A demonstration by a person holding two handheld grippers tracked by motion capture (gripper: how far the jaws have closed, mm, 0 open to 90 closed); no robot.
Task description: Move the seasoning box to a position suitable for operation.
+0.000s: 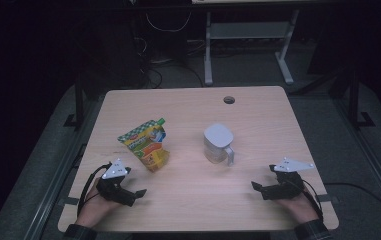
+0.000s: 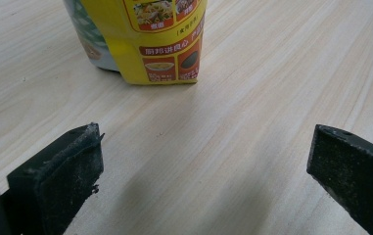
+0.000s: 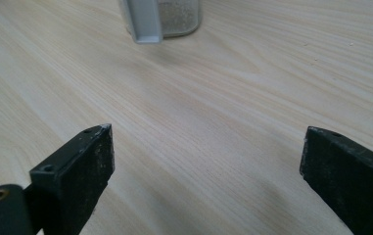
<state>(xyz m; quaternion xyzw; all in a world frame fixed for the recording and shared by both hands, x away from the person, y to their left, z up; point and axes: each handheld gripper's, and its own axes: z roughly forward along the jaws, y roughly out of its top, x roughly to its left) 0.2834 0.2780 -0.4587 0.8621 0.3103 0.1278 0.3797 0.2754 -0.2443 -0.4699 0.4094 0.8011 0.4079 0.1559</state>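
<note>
A pale wooden table [image 1: 193, 205] carries everything: a yellow and green snack pouch [image 1: 145, 145] stands left of the middle, and a clear lidded pitcher [image 1: 217, 144] with a handle stands well apart to its right. Near the front edge, the left gripper [image 1: 134, 194] rests just below the pouch with its jaws spread wide and nothing between them. The right gripper [image 1: 258, 187] sits at the front right, near the pitcher, likewise spread over bare wood.

Light wood worktop [image 1: 258, 115] with a yellow snack pouch [image 1: 145, 145] left of center, and a lidded clear jug [image 1: 217, 144] right.
</note>
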